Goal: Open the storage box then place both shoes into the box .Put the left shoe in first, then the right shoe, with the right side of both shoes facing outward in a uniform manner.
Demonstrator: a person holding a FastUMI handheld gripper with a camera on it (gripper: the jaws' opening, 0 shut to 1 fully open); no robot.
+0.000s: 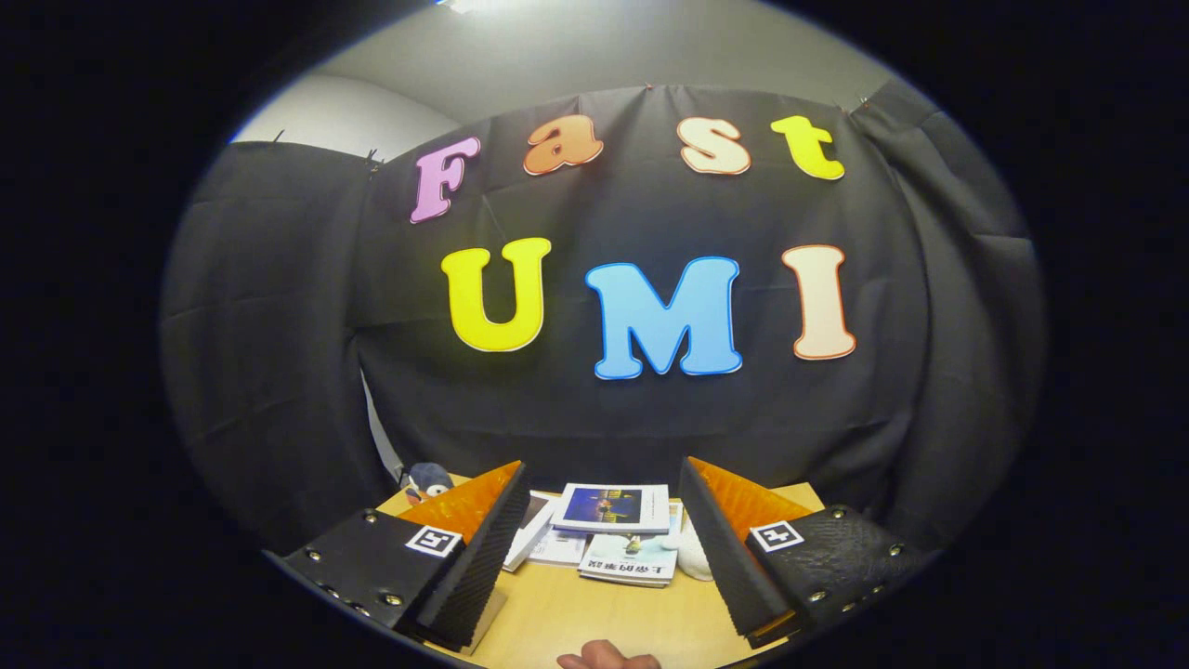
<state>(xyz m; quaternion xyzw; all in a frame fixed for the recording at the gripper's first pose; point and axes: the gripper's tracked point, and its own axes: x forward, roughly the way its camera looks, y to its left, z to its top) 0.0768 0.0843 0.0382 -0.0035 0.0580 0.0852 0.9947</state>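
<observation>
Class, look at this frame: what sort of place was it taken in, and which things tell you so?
Probably a makeshift recording booth set up indoors. Black cloth hangs as a backdrop behind a wooden table that carries a pile of books. The gripper is held open above the table, with a hand at the near edge.

Black cloth (594,390) hangs as the booth's wall behind a light wooden tabletop (576,618). Above the cloth, toward twelve o'clock, a pale grey wall (594,56) rises to a bright ceiling light (464,5).
</observation>
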